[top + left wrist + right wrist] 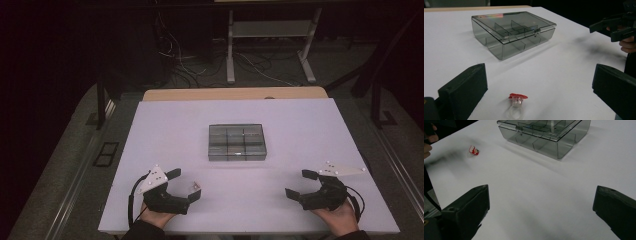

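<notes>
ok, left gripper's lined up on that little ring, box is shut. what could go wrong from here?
1. The ring is small, clear-banded and lies flat on the white table between the wide-open jaws of the left gripper; they may skid it away or pinch only its red top.
2. The compartment box has its lid latched, so nothing goes in until it is opened; being light, it may slide when the right gripper pries.

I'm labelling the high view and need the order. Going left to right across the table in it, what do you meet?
Left gripper → small red-topped ring between its jaws → clear compartment box → right gripper.
</notes>
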Demonstrator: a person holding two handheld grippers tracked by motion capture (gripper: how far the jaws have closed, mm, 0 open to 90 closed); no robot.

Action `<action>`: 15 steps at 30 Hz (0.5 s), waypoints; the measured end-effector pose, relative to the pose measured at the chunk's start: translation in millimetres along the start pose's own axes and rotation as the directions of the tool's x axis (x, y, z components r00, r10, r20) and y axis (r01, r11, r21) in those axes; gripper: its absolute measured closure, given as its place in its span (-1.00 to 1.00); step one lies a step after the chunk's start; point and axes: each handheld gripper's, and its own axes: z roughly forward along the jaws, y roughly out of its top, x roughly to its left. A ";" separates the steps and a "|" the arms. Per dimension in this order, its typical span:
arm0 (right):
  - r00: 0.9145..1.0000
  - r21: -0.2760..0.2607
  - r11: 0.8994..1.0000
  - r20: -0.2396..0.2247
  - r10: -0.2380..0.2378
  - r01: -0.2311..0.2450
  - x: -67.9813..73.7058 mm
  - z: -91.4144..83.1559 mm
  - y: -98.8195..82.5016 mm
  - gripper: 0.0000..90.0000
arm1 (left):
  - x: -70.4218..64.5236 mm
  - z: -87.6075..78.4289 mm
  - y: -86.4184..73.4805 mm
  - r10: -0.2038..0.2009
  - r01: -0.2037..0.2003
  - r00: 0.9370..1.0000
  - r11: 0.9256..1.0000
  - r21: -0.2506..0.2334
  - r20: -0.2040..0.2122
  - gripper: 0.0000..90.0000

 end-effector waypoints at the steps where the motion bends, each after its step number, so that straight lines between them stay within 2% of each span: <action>1: 1.000 -0.001 1.000 -0.001 -0.002 0.002 0.1 0.0 0.0 -0.98 | -0.1 0.0 0.0 -0.001 0.001 1.000 1.000 -0.001 -0.001 -1.00; 15: 1.000 -0.012 1.000 -0.011 0.013 -0.013 1.6 -2.6 -1.4 -0.98 | -0.6 0.1 0.7 0.000 0.000 1.000 1.000 0.005 0.001 -1.00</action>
